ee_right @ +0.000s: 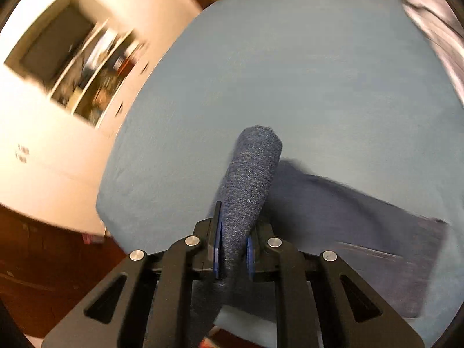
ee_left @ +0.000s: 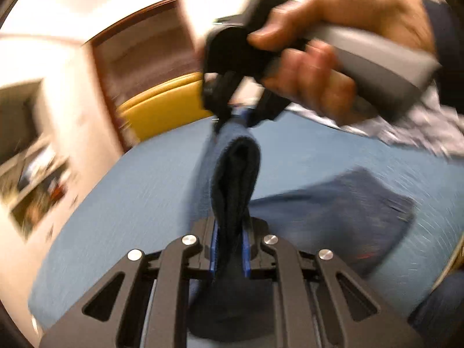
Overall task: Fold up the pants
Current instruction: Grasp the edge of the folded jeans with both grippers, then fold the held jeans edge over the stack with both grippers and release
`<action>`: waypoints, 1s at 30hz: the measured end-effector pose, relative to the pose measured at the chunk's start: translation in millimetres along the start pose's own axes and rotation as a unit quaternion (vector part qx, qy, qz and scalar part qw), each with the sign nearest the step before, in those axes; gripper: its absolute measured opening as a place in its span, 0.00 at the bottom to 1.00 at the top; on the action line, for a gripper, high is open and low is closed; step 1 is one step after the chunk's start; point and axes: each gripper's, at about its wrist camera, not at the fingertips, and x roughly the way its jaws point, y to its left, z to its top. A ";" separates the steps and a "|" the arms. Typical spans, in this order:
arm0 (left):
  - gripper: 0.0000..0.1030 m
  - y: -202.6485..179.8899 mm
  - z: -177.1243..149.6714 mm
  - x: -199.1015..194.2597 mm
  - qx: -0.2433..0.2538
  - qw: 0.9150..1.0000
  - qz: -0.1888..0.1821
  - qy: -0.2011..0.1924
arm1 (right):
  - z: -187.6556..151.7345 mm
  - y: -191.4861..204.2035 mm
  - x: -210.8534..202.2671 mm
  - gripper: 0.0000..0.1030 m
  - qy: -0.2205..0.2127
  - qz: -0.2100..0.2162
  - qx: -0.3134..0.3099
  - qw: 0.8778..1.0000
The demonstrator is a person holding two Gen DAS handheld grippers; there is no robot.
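Observation:
The pants [ee_left: 333, 211] are blue denim and lie partly on the blue bed sheet [ee_left: 130, 203]. My left gripper [ee_left: 230, 249] is shut on a bunched edge of the pants [ee_left: 235, 179], lifted above the bed. My right gripper [ee_left: 236, 116] shows in the left wrist view, held by a hand [ee_left: 319, 58], shut on the same raised fold just beyond. In the right wrist view my right gripper [ee_right: 233, 249] is shut on a denim fold [ee_right: 252, 174]; the rest of the pants [ee_right: 362, 237] trail down to the right on the sheet [ee_right: 290, 72].
A yellow headboard [ee_left: 165, 104] and a dark wooden door [ee_left: 145, 49] stand beyond the bed. A patterned cloth [ee_left: 420, 124] lies at the far right of the bed. White shelves with clutter [ee_right: 95, 72] are on the left. Dark wooden floor [ee_right: 43, 261] lies beside the bed.

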 end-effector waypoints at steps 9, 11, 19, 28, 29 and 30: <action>0.37 -191.1 -73.2 67.1 0.223 0.975 0.003 0.022 | -89.8 -232.3 41.1 0.27 0.007 0.030 0.125 0.992; 0.38 -196.7 -80.2 66.6 0.251 0.968 0.025 0.005 | -93.9 -240.1 40.4 0.32 0.001 0.058 0.121 0.991; 0.15 -232.5 -82.6 77.7 0.306 0.951 0.041 -0.018 | -92.8 -234.4 47.4 0.42 0.003 0.072 0.094 0.993; 0.11 -241.7 -46.4 59.5 0.291 0.955 0.039 -0.044 | -85.3 -217.5 6.9 0.09 -0.034 0.037 0.043 0.998; 0.11 -247.6 -46.1 60.6 0.296 0.953 0.035 -0.046 | -86.6 -222.9 3.0 0.09 -0.040 0.030 0.048 0.998; 0.11 -254.2 -47.2 62.3 0.304 0.951 0.032 -0.046 | -89.4 -228.9 0.7 0.09 -0.042 0.028 0.054 0.997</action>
